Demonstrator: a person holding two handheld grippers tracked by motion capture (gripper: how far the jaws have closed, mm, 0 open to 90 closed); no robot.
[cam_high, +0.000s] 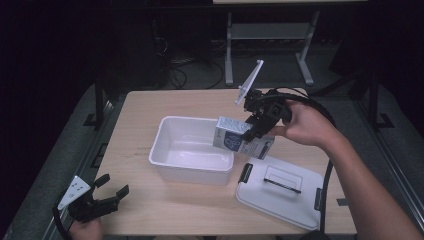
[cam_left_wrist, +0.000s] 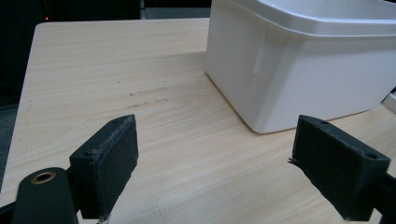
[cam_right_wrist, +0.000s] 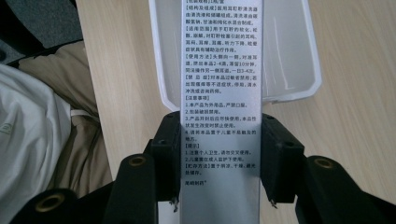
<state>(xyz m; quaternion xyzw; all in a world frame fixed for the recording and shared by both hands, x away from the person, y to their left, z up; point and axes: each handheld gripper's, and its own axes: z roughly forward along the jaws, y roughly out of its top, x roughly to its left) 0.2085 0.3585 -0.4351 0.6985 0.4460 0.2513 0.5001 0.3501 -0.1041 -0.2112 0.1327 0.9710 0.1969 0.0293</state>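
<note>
My right gripper (cam_high: 256, 131) is shut on a small white and blue carton (cam_high: 243, 137), held in the air over the right rim of the open white bin (cam_high: 165, 131). In the right gripper view the carton's printed side (cam_right_wrist: 219, 93) runs up between the two black pads (cam_right_wrist: 168, 154), with the bin (cam_right_wrist: 312, 56) below and beyond it. At the table's front left corner my left gripper (cam_high: 114, 187) rests open, nothing between its jaws. Its own view has the wide-apart pads (cam_left_wrist: 112, 161) over bare wood, and the bin's wall (cam_left_wrist: 299, 79) close ahead on the right.
The bin's white lid (cam_high: 280, 190) with black latches lies flat at the front right of the wooden table (cam_high: 140, 107). A person's light clothing (cam_right_wrist: 32, 135) lies at the left of the right gripper view. Dark floor, cables and a stand's legs (cam_high: 230, 55) lie beyond the table.
</note>
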